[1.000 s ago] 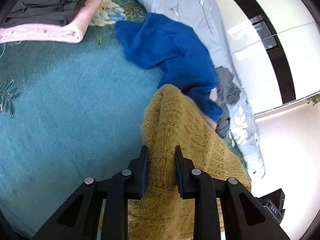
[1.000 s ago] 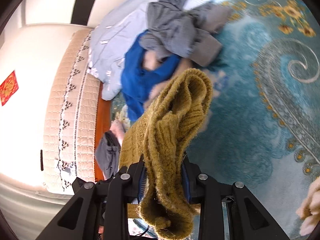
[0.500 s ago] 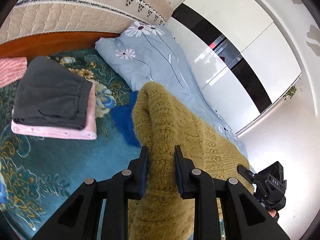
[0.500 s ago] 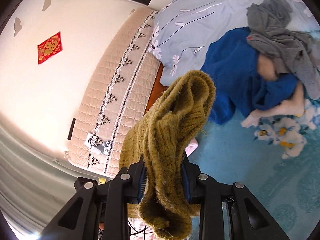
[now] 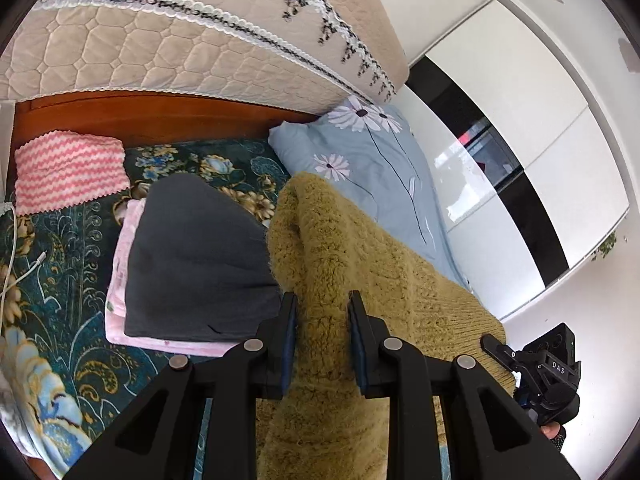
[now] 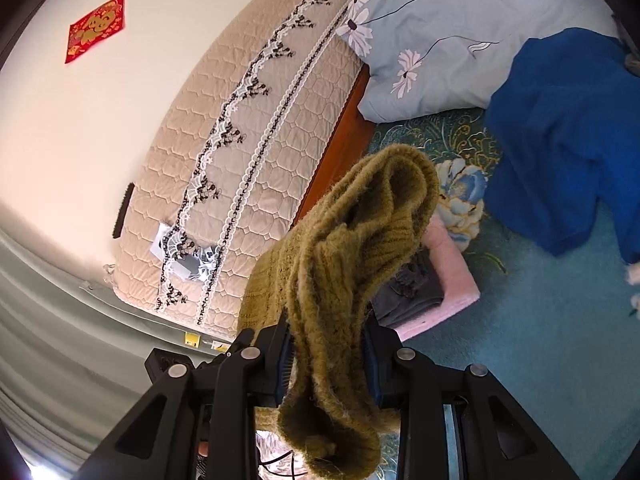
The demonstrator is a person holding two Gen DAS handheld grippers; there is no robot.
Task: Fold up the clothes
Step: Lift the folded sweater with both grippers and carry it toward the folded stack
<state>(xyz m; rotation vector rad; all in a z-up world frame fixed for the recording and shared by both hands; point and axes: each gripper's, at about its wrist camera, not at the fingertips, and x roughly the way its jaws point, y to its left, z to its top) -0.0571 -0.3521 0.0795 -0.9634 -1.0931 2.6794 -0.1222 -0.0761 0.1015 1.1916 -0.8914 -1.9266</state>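
Mustard sweater (image 5: 340,280) between both clamped grippers

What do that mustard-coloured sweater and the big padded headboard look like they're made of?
The mustard sweater, clamped in both the left tool and the right tool, looks like a thick, fuzzy knit, probably wool or acrylic: ribbed stitches and loose fibres show along its edges. The headboard looks like matte beige quilted fabric, stitched in a honeycomb pattern, with bands of lace trim.
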